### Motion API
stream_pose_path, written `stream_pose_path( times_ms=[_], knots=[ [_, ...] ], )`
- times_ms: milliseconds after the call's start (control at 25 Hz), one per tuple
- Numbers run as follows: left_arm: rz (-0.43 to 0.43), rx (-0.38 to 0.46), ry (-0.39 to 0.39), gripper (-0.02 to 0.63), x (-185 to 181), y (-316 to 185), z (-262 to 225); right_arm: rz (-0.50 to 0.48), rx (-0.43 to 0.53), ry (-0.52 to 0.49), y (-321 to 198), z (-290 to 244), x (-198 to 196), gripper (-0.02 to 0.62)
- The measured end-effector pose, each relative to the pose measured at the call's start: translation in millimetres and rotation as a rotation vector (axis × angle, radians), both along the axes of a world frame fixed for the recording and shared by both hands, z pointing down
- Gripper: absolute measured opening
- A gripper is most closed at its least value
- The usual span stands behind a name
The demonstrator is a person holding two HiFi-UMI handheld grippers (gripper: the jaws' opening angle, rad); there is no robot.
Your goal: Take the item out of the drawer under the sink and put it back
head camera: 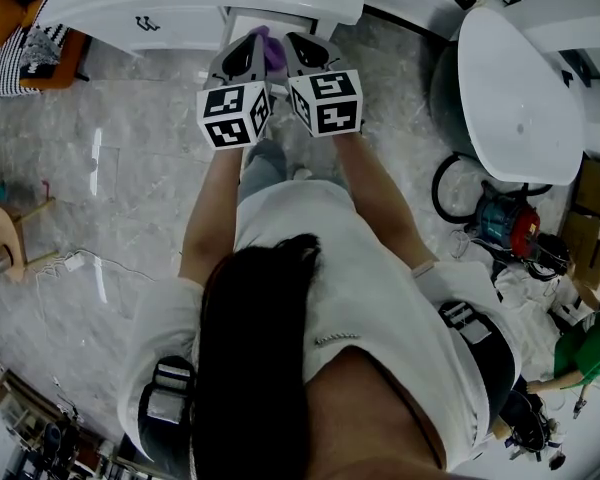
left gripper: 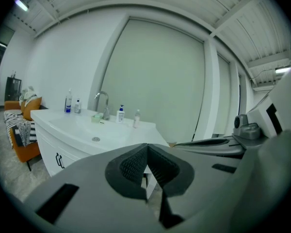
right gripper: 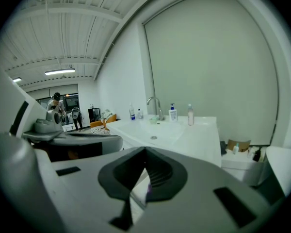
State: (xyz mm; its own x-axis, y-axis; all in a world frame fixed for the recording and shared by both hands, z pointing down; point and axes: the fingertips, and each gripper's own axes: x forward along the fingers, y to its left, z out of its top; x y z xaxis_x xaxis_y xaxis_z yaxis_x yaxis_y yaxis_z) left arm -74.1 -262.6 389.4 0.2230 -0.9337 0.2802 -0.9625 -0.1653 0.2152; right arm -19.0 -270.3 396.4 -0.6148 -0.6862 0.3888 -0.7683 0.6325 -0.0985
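Purple item (head camera: 273, 48): between the front ends of my two grippers, over the open drawer (head camera: 242, 20) under the sink (left gripper: 85, 129).
Edges: the vanity (head camera: 170, 8) front runs across just beyond the tips, and the drawer rim is right below them.
Room: bare marble floor (head camera: 130, 178) lies open on my left. A white fixture (head camera: 520, 78) with clutter is on my right, well apart.
Axis: the item's long side looks to run away from me, toward the vanity. I can't tell which end leads.
Left gripper (left gripper: 146, 145): tips pressed together, nothing between them.
Right gripper (right gripper: 145, 150): tips together too, and a purple sliver shows through the gap below them.
Hidden: most of the item is behind the grippers. I can't tell if it touches the drawer, and I can't see inside the drawer.
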Motion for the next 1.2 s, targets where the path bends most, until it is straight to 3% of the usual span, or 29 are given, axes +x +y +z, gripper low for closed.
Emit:
stream_pose_path(
  times_ms=[800, 1200],
  knots=[
    [-0.018, -0.045, 0.005, 0.003, -8.0, 0.5, 15.9, 0.001, -0.037, 0.007, -2.4, 16.5, -1.1, 0.015],
    [-0.042, -0.156, 0.019, 0.003, -31.3, -7.7, 62.5, -0.019, -0.184, 0.014, -11.3, 68.5, -16.9, 0.017]
  ],
)
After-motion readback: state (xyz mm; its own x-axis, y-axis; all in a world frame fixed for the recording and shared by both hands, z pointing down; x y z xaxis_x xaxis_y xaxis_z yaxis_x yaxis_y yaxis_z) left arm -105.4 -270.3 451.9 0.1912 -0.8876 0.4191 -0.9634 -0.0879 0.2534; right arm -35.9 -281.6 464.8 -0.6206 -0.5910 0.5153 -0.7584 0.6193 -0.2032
